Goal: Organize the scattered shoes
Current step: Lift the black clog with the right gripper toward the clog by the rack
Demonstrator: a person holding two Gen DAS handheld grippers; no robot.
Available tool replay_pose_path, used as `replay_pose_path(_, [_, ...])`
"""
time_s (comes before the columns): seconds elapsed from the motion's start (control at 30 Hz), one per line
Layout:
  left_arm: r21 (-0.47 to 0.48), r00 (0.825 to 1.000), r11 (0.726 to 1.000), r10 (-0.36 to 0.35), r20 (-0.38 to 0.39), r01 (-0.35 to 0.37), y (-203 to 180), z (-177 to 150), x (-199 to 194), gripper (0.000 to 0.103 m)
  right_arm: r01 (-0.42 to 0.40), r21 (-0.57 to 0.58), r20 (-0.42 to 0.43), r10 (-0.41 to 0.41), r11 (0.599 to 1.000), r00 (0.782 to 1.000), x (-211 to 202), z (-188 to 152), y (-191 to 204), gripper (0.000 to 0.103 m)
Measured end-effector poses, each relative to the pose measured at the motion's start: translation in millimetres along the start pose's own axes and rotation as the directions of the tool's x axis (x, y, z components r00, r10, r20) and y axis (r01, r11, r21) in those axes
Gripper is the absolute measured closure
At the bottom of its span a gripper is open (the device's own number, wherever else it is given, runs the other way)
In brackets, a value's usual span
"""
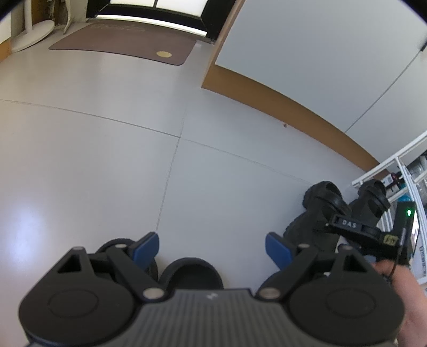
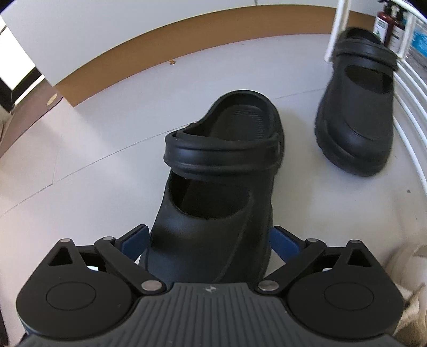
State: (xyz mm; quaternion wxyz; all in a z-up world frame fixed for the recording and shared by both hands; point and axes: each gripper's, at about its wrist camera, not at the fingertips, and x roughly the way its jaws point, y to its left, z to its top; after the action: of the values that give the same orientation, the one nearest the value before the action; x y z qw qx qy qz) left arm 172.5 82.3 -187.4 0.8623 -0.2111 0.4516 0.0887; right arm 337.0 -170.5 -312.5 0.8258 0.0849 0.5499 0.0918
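A black clog (image 2: 221,160) stands on the pale floor with its heel strap away from me. Its toe lies between the blue fingers (image 2: 133,240) of my right gripper (image 2: 210,240), whose jaws stand wide and open around it. A second black clog (image 2: 357,106) stands to the right, against a white rack. In the left wrist view both clogs (image 1: 323,202) show at the right, under the right gripper's body (image 1: 355,229). My left gripper (image 1: 212,248) is open above the floor, with the rounded end of another black shoe (image 1: 192,272) just below it.
A white wire rack (image 2: 408,106) with bottles (image 2: 389,24) stands at the right. A white wall with a brown baseboard (image 1: 293,106) runs behind the clogs. A brown doormat (image 1: 125,42) lies far off by a doorway. A person's hand (image 1: 408,293) shows at the lower right.
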Motion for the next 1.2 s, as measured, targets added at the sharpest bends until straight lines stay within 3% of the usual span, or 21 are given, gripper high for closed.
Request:
replay_pose_path(0.27, [-0.008,1.000,1.000,-0.007,-0.006,0.007,2.3,-2.3,-0.2,0.014,-0.049,-0.204,0.034,0.057,0.978,0.998,-1.8,-1.0,6.2,0.008])
replay_pose_path(0.5, [-0.009,1.000,1.000,-0.014,-0.014,0.014,-0.3,-2.3,3.2,0.014,-0.072,-0.444,0.022,0.091,0.893,0.996,-3.1,-3.6,14.1,0.009])
replay_pose_path(0.6, [-0.008,1.000,1.000,-0.017,-0.015,0.017,-1.3,-2.2,2.9,0.014,-0.076,-0.503,0.044,0.113,0.861,0.993,-10.1,-5.6,14.0,0.017])
replay_pose_path(0.8, [-0.010,1.000,1.000,-0.023,-0.019,0.023,-3.5,-2.4,2.7,0.014,-0.084,-0.475,0.032,0.112,0.876,0.993,-17.2,3.5,8.0,0.022])
replay_pose_path(0.93, [-0.003,0.999,0.999,-0.033,-0.026,0.033,-7.0,-5.1,3.5,0.014,-0.057,-0.378,0.021,0.071,0.924,0.997,-10.9,2.6,7.9,0.011])
replay_pose_path(1.2, [0.002,0.999,0.999,-0.035,-0.040,0.035,-1.8,-6.5,6.8,0.014,0.005,-0.358,0.032,0.007,0.934,0.999,4.9,-5.5,13.3,0.008])
